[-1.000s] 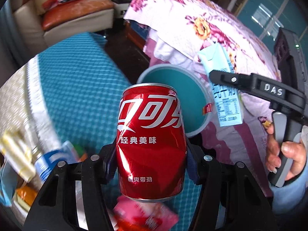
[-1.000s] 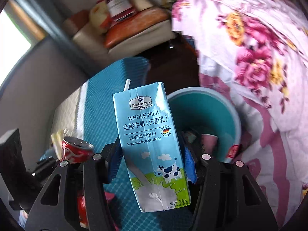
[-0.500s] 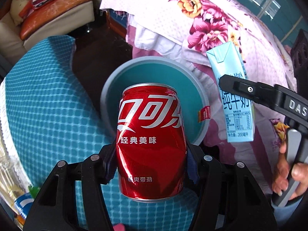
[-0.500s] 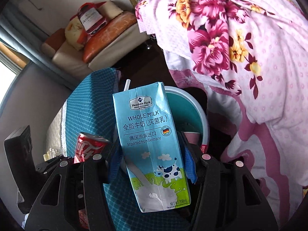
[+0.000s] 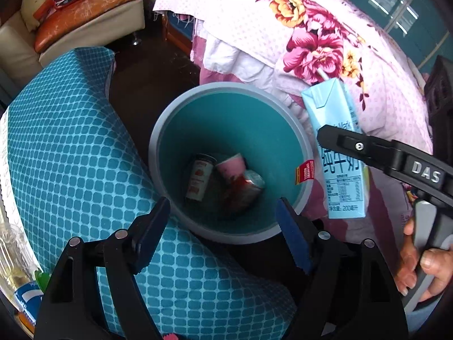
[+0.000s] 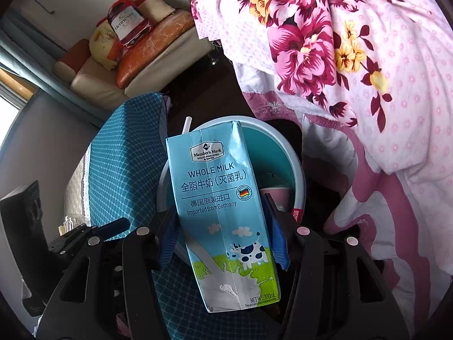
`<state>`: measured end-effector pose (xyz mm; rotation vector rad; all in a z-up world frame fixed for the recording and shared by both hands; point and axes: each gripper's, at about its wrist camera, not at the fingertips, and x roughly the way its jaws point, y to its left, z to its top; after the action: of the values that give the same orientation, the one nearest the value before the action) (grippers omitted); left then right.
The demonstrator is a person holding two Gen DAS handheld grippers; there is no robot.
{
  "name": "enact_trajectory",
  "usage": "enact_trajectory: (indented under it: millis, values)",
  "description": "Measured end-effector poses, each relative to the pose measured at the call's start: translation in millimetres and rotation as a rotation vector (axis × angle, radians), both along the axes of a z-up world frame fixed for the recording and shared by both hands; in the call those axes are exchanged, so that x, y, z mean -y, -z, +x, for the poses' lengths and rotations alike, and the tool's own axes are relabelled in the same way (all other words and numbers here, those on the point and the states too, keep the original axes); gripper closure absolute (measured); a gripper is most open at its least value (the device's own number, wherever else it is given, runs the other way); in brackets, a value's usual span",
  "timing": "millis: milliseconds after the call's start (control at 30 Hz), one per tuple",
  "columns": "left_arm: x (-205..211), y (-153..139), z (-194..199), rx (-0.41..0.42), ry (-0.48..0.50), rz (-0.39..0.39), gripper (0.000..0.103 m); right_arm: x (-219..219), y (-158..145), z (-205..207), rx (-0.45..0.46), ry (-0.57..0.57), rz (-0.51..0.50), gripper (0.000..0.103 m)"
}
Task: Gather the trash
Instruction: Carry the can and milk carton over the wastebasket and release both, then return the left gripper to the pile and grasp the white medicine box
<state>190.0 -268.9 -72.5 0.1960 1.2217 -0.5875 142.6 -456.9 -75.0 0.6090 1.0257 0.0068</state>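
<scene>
Left fingers [image 5: 223, 223] spread empty above the bin [image 5: 154, 141]; right fingers [image 6: 220, 235] clamp the milk carton [image 6: 220, 212].
My left fingers have just been opening with nothing between them, a red can [image 5: 249, 187] lying in the bin; the carton waits at three o'clock for its drop.

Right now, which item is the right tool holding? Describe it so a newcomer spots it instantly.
Find the round teal bin on the dark floor between the blue checked cushion and the floral bedspread. At its rim, the right tool clamps a milk carton: the only light-blue box, with a cartoon cow and a white straw.
</scene>
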Motion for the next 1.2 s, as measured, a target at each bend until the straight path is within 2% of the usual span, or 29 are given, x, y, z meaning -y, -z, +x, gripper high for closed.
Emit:
enact_trajectory:
  millis: [67,433,500,567,733,967,1200]
  values:
    - [-7.2,-5.5,-3.1,0.014,-0.011,-0.007,0.015,-1.7,-0.2,0.0,-0.002,-0.004,-0.004,0.05]
    - [-43.6,-36.1,-16.7,0.046,-0.053,-0.089,0.014,-18.7,7.0,10.9,-0.045,-0.039,-0.012,0.048]
    - [-49.4,-38.9,-19.2,0.049,-0.059,-0.095,0.014,-23.1,7.0,11.8,-0.054,-0.046,-0.005,0.045]
    - [-55.6,-41.3,-22.3,0.051,-0.065,-0.102,0.013,-25.8,5.3,11.3,-0.055,-0.046,-0.009,0.035]
    - [-68.3,-46.3,-32.1,0.057,-0.075,-0.113,0.013,-35.5,-1.5,4.4,-0.052,-0.045,-0.035,0.03]
    - [-98.7,-59.7,-56.4,0.091,-0.082,-0.119,0.013,-51.4,-10.6,-9.7,-0.062,-0.067,-0.034,0.027]
    - [-143.9,-73.1,-84.4,0.159,-0.081,-0.072,0.013,-79.8,-23.5,-21.7,-0.07,-0.117,-0.023,0.025]
